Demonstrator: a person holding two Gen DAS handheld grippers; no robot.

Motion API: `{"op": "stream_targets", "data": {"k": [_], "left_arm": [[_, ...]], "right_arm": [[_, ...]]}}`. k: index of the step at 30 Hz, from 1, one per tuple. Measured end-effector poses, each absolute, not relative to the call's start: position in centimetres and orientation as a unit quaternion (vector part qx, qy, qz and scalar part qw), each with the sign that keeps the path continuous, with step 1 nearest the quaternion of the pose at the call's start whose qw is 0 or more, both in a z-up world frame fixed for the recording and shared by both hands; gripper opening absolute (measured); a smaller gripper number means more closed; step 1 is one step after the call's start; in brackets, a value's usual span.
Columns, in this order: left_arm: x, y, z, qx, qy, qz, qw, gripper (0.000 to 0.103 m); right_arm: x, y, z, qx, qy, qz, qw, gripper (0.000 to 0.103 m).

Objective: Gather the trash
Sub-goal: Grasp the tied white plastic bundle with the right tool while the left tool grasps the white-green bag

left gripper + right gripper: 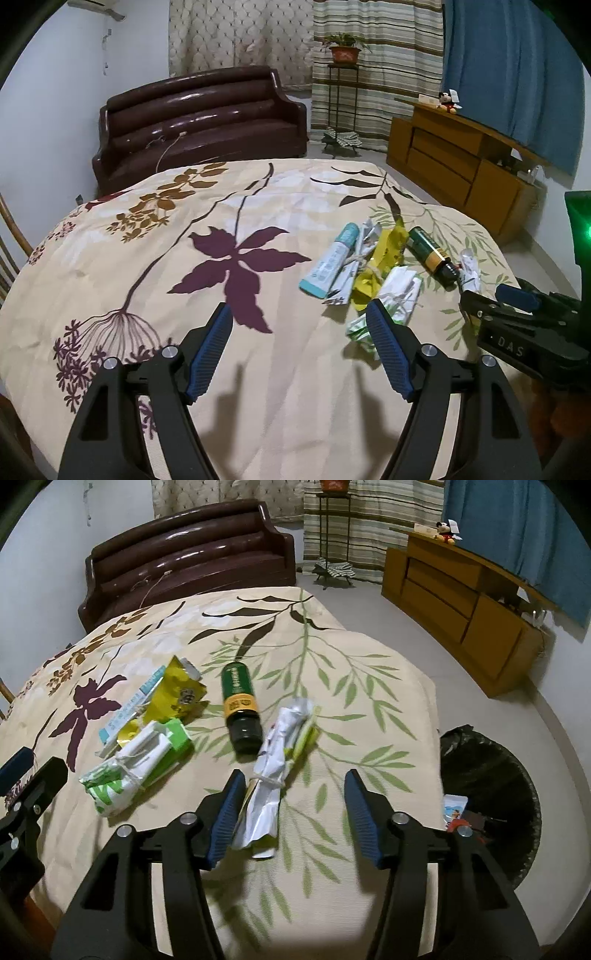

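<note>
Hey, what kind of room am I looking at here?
Most likely a living room in a home. A dark brown leather sofa stands against the wall, a wooden sideboard carries a plush toy, curtains hang behind, and a table under a floral cloth fills the foreground.

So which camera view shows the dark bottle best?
The right wrist view. There the bottle lies near the middle, whole, with its green and yellow label and dark cap end visible. The left wrist view shows the bottle too, but farther off toward the right and smaller.
</note>
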State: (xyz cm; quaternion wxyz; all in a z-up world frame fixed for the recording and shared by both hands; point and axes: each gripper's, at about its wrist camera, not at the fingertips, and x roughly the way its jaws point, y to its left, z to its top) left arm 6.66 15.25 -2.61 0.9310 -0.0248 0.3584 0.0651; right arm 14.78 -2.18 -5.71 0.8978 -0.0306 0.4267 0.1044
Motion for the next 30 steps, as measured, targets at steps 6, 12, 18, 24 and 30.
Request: {"op": "stream_targets", "data": {"k": [6, 12, 18, 24, 30], "left_arm": [[7.4, 14.0, -2.6, -0.017, 0.359, 0.050, 0.932, 0.076], [8.1, 12.8, -2.8, -0.010, 0.362, 0.034, 0.932, 0.076], [9.6, 12.1, -3.8, -0.002, 0.383, 0.019, 0.923, 0.076], [10.7, 11.7, -4.7, 0.003, 0.409, -0.003, 0.912, 0.073], [11.0, 11.2, -5.2, 0.011, 0.425, -0.027, 0.905, 0.052]], "right_arm": [[14.4, -3.2, -5.8, -0.033, 0.424, 0.108, 0.899, 0.024], [14.1, -4.3, -5.7, -0.019, 0.423, 0.112, 0.899, 0.020], [13.9, -5.0, -5.7, -0.008, 0.422, 0.116, 0.899, 0.020], [13.9, -5.3, -5.8, -0.003, 0.421, 0.121, 0.899, 0.020], [13.9, -5.3, -5.8, -0.001, 0.421, 0.123, 0.899, 0.020]]}}
